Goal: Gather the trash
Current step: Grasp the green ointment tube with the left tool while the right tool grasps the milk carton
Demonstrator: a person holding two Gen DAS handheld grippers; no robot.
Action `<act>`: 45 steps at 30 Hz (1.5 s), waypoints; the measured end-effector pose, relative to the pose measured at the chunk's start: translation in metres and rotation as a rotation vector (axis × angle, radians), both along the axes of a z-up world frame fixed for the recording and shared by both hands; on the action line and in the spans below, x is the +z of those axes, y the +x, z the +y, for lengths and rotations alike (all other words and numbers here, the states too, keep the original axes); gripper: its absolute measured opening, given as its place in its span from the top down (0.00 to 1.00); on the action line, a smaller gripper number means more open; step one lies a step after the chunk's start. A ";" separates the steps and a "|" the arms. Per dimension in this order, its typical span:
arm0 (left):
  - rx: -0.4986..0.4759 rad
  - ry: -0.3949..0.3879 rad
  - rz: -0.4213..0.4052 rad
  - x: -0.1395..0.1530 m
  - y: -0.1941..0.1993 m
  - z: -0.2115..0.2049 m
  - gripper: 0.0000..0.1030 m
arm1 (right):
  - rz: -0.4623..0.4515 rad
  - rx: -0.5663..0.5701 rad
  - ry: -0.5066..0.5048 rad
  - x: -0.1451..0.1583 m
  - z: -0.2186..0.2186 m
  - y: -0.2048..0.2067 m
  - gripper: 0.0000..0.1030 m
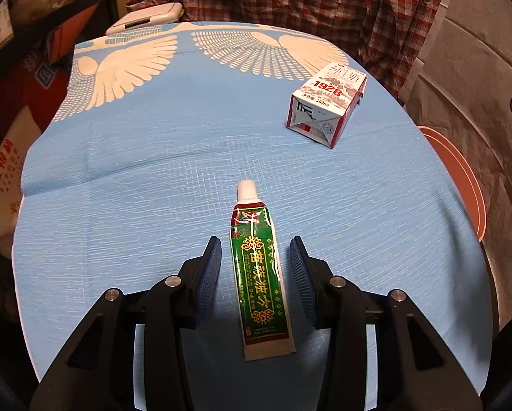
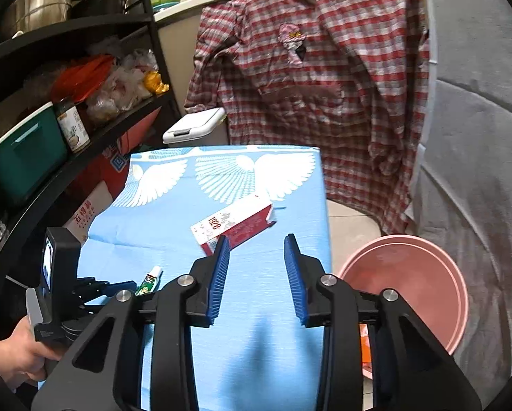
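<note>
I am at the pick-up stage of clearing the blue tablecloth [image 1: 153,171], with two pieces of trash left on it. My left gripper [image 1: 255,251] points down over the green tube [image 1: 261,274], which lies flat with its white cap pointing away from me; the jaws stand apart with the tube between them, and neither pad touches it. My right gripper [image 2: 257,257] hangs above the cloth near its right edge, jaws apart and empty, with the milk carton [image 2: 233,226] lying on its side just beyond the fingertips. The pink basin [image 2: 410,291] sits on the floor beside the table, right of that gripper, and I judge it the place for the trash. Next, I think the left hand must sink until the pads flank the tube's body, then close squarely across its width; the flat, thin tube could slip or be pinched against the cloth. The right needs to reach forward to straddle the carton.
</note>
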State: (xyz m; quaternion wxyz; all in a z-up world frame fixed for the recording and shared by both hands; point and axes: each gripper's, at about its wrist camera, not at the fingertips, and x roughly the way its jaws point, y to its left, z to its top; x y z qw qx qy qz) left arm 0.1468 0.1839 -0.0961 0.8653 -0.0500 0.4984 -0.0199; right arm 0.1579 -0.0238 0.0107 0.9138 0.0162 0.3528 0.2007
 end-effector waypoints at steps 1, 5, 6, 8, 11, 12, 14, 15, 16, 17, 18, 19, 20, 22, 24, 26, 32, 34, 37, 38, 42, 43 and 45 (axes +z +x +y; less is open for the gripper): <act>0.001 0.001 -0.001 0.000 0.001 0.001 0.61 | 0.002 0.003 -0.001 -0.001 0.003 0.000 0.65; 0.015 -0.013 0.001 -0.001 0.004 0.010 0.73 | 0.016 0.019 -0.004 -0.008 0.018 0.007 0.63; 0.022 -0.010 -0.002 -0.001 0.005 0.012 0.73 | 0.022 0.022 -0.003 -0.010 0.022 0.008 0.62; 0.046 -0.001 -0.009 0.000 0.007 0.020 0.73 | 0.032 0.026 0.002 -0.014 0.028 0.011 0.57; 0.104 -0.007 -0.015 0.003 0.010 0.035 0.73 | 0.054 0.035 0.007 -0.023 0.038 0.017 0.49; 0.119 -0.006 -0.016 0.003 0.011 0.039 0.73 | 0.063 0.040 0.002 -0.028 0.044 0.020 0.46; 0.148 -0.004 -0.014 0.004 0.013 0.048 0.73 | 0.084 0.055 -0.012 -0.037 0.056 0.028 0.40; 0.157 -0.011 -0.011 0.003 0.014 0.051 0.73 | 0.092 0.062 -0.019 -0.042 0.061 0.030 0.37; 0.167 -0.020 -0.005 0.003 0.015 0.055 0.73 | 0.106 0.064 -0.029 -0.049 0.069 0.037 0.36; 0.174 -0.021 -0.001 0.002 0.016 0.057 0.73 | 0.114 0.059 -0.030 -0.053 0.074 0.042 0.34; 0.177 -0.019 0.002 0.002 0.016 0.057 0.73 | 0.136 0.041 -0.022 -0.060 0.081 0.051 0.32; 0.181 -0.019 0.006 0.002 0.016 0.058 0.73 | 0.158 0.024 -0.015 -0.066 0.086 0.059 0.30; 0.187 -0.026 0.008 0.002 0.017 0.059 0.73 | 0.176 0.008 -0.012 -0.071 0.090 0.065 0.29; 0.202 -0.036 0.014 0.002 0.017 0.062 0.70 | 0.205 -0.020 -0.020 -0.082 0.103 0.080 0.29; 0.207 -0.049 0.019 0.002 0.015 0.064 0.65 | 0.243 -0.050 -0.029 -0.091 0.116 0.095 0.28; 0.198 -0.048 0.023 0.001 0.014 0.064 0.62 | 0.261 -0.073 -0.026 -0.095 0.123 0.103 0.27; 0.181 -0.048 0.044 -0.003 0.011 0.066 0.62 | 0.287 -0.141 -0.123 -0.104 0.140 0.124 0.26; 0.176 -0.047 0.045 -0.003 0.011 0.067 0.62 | 0.310 -0.156 -0.137 -0.109 0.139 0.131 0.26; 0.172 -0.046 0.046 -0.003 0.011 0.065 0.62 | 0.325 -0.182 -0.174 -0.116 0.136 0.136 0.26; 0.170 -0.039 0.048 -0.004 0.012 0.064 0.62 | 0.333 -0.185 -0.179 -0.119 0.134 0.138 0.26; 0.166 -0.026 0.055 -0.006 0.013 0.064 0.63 | 0.313 -0.149 -0.196 -0.118 0.129 0.134 0.35; 0.166 -0.021 0.055 -0.006 0.013 0.064 0.65 | 0.302 -0.128 -0.194 -0.116 0.125 0.130 0.36; 0.163 -0.014 0.056 -0.007 0.013 0.064 0.73 | 0.281 -0.098 -0.190 -0.111 0.120 0.124 0.42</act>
